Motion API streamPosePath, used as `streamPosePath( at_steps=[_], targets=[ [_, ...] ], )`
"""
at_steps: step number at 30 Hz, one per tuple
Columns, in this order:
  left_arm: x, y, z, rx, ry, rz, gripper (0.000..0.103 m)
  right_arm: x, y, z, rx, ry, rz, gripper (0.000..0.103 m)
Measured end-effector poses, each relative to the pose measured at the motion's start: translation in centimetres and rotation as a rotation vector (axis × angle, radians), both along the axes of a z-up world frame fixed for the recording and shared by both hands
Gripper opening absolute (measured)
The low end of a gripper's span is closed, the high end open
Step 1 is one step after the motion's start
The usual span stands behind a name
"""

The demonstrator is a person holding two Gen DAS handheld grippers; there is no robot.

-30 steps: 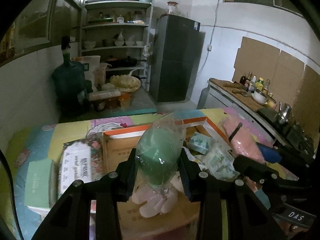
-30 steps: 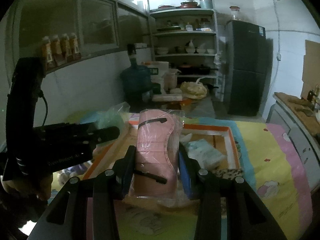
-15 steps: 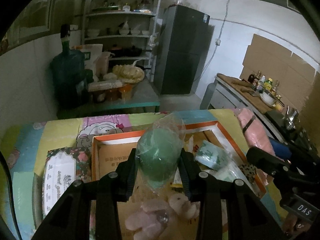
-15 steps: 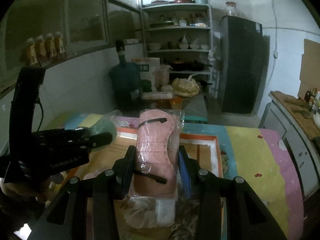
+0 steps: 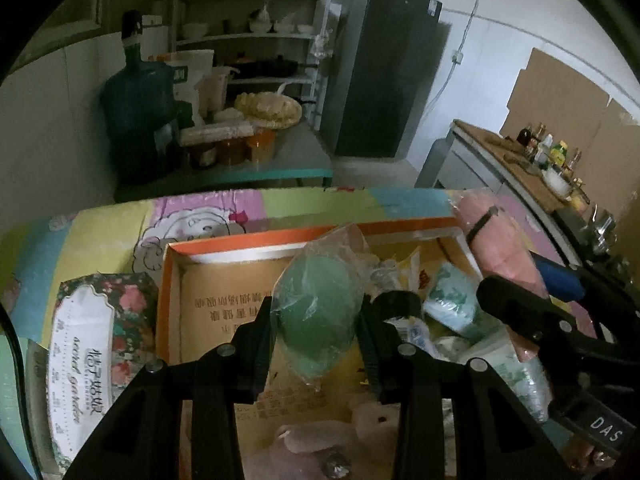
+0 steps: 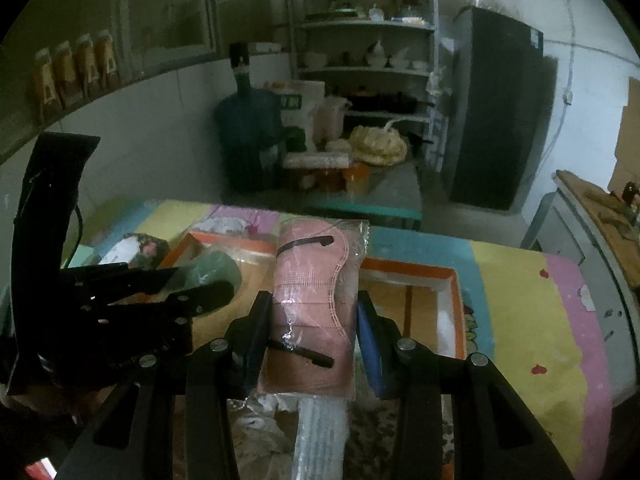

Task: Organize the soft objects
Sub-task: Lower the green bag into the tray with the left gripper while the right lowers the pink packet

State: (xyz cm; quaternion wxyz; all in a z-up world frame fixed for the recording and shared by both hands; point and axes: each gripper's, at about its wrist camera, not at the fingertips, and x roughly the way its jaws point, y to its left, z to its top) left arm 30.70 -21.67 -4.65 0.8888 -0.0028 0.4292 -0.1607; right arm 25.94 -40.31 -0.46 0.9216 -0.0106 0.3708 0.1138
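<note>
Listing the items in view, clock directions read on each wrist picture:

Left gripper point(image 5: 318, 320): jaws clamped on the green sponge, one black finger pressing each side; also seen from the right wrist at 9 o'clock point(image 6: 200, 280).

Green sponge point(image 5: 320, 312): egg-shaped, sealed in a clear plastic bag, upright at picture centre, held above the box.

Right gripper point(image 6: 312, 320): jaws clamped on the pink mask pack; the finger at 3 o'clock of the pack carries a blue pad; also seen from the left wrist at 3 o'clock point(image 5: 532, 304).

Pink mask pack point(image 6: 316, 300): flat stack of pink face masks with black ear loops in a clear wrapper, standing upright between the fingers, above the box.

Cardboard box point(image 5: 248, 236): shallow, orange-rimmed, open, printed characters on its floor; lying on the cloth-covered table.

Box contents: a pale pink plush toy point(image 5: 320, 436) at 6 o'clock in the left view; small green-and-white wrapped packets point(image 5: 452, 300) at 3 o'clock, beside the sponge.

Floral tissue pack point(image 5: 88, 356): at 9 o'clock, just outside the box's left wall.

Table cloth point(image 6: 520, 300): patchwork of yellow, pink and blue panels with cartoon print.

Background, 12 o'clock: a large water jug point(image 5: 138, 112), a shelf rack of dishes point(image 5: 256, 32), a dark refrigerator point(image 5: 384, 72).
</note>
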Motion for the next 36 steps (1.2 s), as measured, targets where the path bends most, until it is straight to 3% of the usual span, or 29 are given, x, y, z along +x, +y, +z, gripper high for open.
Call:
streamPosePath(
  at_steps=[17,28,32,36],
  targets=[
    [0.5,-0.3,-2.0,0.037,0.044,-0.015,0.039,1.6,1.5,-3.2,-0.039,0.092,0.034,0.042],
    [0.5,-0.5,-2.0,0.017,0.037,-0.023,0.04,1.8,1.4,-3.5,-0.024,0.092,0.032,0.042],
    [0.4,-0.7,-1.8,0.021,0.029,-0.035,0.054,1.9,1.5,-3.5,-0.002,0.083,0.038,0.042],
    [0.2,-0.5,-1.3,0.021,0.01,-0.03,0.061,1.6,1.0,-3.3,0.021,0.073,0.032,0.047]
  ],
)
